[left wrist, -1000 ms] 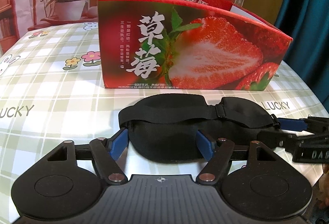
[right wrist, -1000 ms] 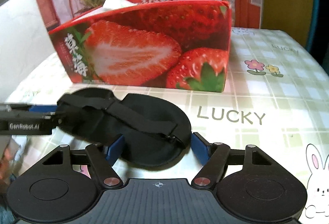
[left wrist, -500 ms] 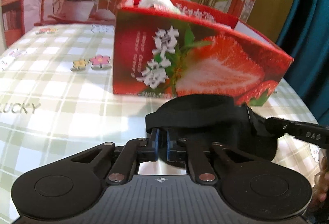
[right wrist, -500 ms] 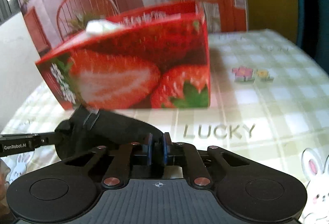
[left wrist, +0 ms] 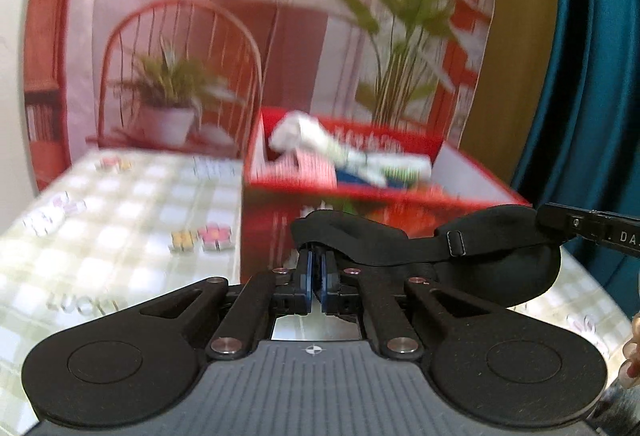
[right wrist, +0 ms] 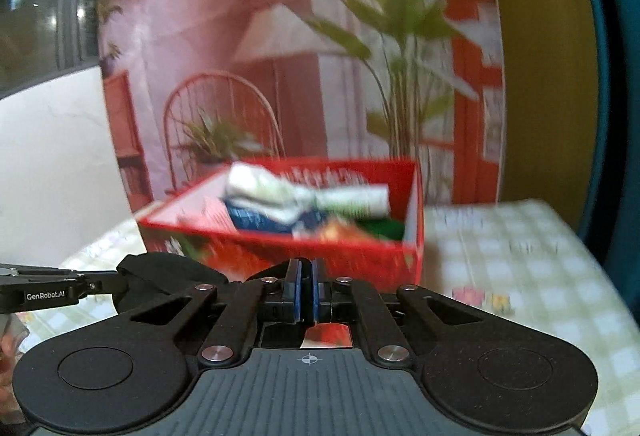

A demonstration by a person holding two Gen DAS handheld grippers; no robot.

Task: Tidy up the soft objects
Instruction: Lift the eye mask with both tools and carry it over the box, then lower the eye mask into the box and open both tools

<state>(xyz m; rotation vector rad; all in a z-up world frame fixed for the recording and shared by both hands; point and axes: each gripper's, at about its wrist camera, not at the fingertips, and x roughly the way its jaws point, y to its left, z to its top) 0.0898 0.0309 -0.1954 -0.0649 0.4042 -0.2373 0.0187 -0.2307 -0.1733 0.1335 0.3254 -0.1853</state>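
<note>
Black padded eye mask [left wrist: 496,260], strap buckled, hangs pinched between left hand-held gripper [left wrist: 317,278] and right hand-held gripper [right wrist: 305,296].

Black sleep mask [left wrist: 496,256]: soft padded fabric, elastic strap with buckle across it; hangs stretched between my two sets of jaws, clear of the bench, near side of the red strawberry box [left wrist: 360,191], which holds rolled cloths [right wrist: 304,195].

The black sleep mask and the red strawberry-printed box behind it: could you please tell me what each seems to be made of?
The black sleep mask looks like soft matte fabric with an elastic strap: it sags and folds between the two grippers. The red strawberry-printed box seems to be glossy printed cardboard: thin, straight walls, white inside.
</note>
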